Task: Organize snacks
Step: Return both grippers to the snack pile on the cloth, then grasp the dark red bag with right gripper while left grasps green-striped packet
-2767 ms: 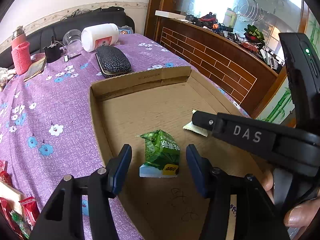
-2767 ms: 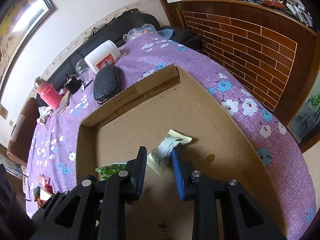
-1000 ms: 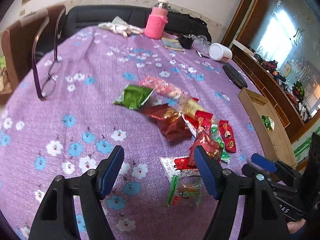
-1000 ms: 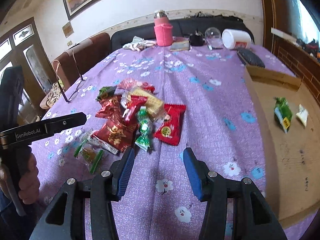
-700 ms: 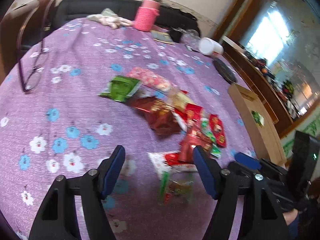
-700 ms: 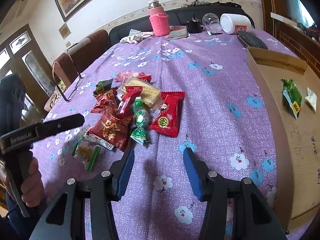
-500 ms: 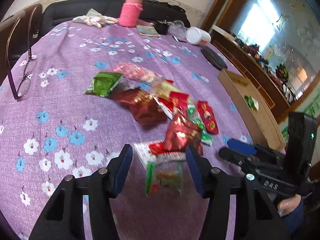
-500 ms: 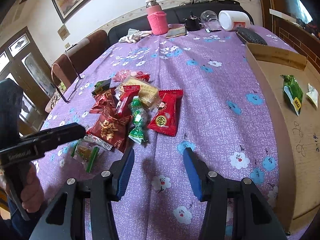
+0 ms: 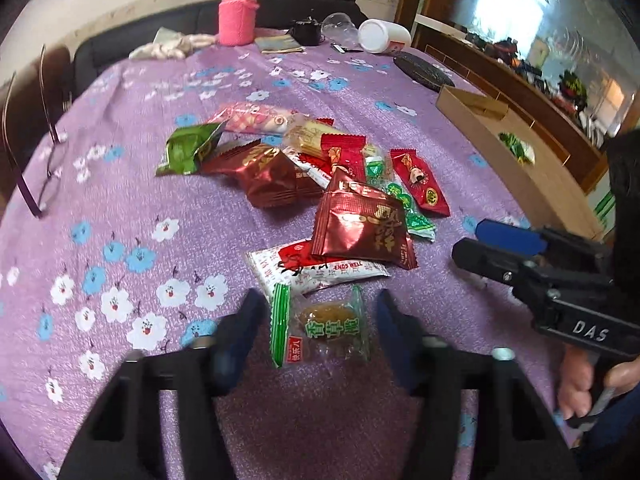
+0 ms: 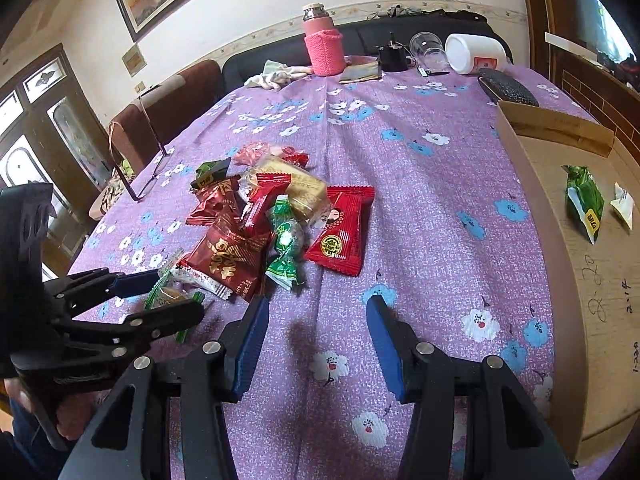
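Wrapped snacks (image 9: 312,184) lie heaped on the purple cloth; two rest in the cardboard tray (image 10: 560,216).

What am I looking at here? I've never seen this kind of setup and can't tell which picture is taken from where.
There is no robot. A person holds a two-fingered tool in each hand, each with a camera looking along its fingers.

The left tool's picture shows it low over a clear-wrapped snack, which lies between its fingers. They have just been closing but do not yet press it.

The right tool hovers open and empty above the purple flowered cloth.

A pile of snacks lies mid-table. Beside it, a cardboard box already holds a green packet and a white one.
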The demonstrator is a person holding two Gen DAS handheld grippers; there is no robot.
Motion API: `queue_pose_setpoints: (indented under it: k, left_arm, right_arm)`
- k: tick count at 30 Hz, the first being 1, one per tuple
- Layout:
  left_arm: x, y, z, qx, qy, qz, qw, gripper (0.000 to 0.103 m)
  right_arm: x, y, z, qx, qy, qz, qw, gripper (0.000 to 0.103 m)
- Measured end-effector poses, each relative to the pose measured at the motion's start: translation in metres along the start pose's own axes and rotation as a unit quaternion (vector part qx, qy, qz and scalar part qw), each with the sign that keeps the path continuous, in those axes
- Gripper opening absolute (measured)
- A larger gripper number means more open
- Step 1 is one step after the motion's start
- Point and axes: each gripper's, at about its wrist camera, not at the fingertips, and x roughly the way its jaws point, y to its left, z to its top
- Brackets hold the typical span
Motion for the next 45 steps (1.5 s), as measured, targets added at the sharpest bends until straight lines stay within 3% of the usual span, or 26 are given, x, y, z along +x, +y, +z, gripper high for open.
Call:
queue_pose_setpoints:
  k: [9, 16, 21, 22, 25, 29, 34, 37, 45]
  left_arm:
    - [-0.006, 0.027, 0.004, -0.051, -0.016, -0.015, 0.9985, 0.032]
    - [-0.015, 0.041, 0.006, -0.083, -0.038, -0.01, 0.9958, 0.026]
    - [-0.015, 0.045, 0.007, -0.093, -0.039, -0.01, 0.9949, 0.026]
    - [-0.015, 0.045, 0.007, -0.092, -0.037, -0.009, 0.995, 0.026]
    - [-0.012, 0.043, 0.007, -0.088, -0.032, -0.008, 0.9956, 0.027]
    - [-0.008, 0.044, 0.008, -0.09, -0.025, -0.011, 0.9955, 0.033]
    - [-0.004, 0.041, 0.009, -0.084, -0.021, -0.016, 0.9962, 0.033]
    - [-0.005, 0.036, 0.009, -0.071, -0.026, -0.015, 0.9971, 0.023]
    - [-0.008, 0.043, 0.01, -0.088, -0.035, -0.018, 0.9953, 0.02]
  right_arm:
    - [-0.008, 0.025, 0.016, -0.062, 0.007, 0.005, 0.998, 0.055]
    - [0.023, 0.065, 0.039, -0.187, 0.044, 0.01, 0.981, 0.055]
    - [0.046, 0.076, 0.035, -0.227, 0.051, 0.013, 0.973, 0.055]
    - [0.048, 0.077, 0.034, -0.229, 0.047, 0.01, 0.972, 0.055]
    - [0.053, 0.073, 0.03, -0.215, 0.054, 0.013, 0.975, 0.038]
    - [0.055, 0.066, 0.025, -0.206, 0.045, 0.018, 0.977, 0.038]
    - [0.056, 0.056, 0.029, -0.179, 0.042, 0.041, 0.982, 0.039]
    - [0.057, 0.05, 0.034, -0.155, 0.04, 0.054, 0.986, 0.037]
    - [0.039, 0.038, 0.043, -0.109, 0.001, 0.075, 0.991, 0.036]
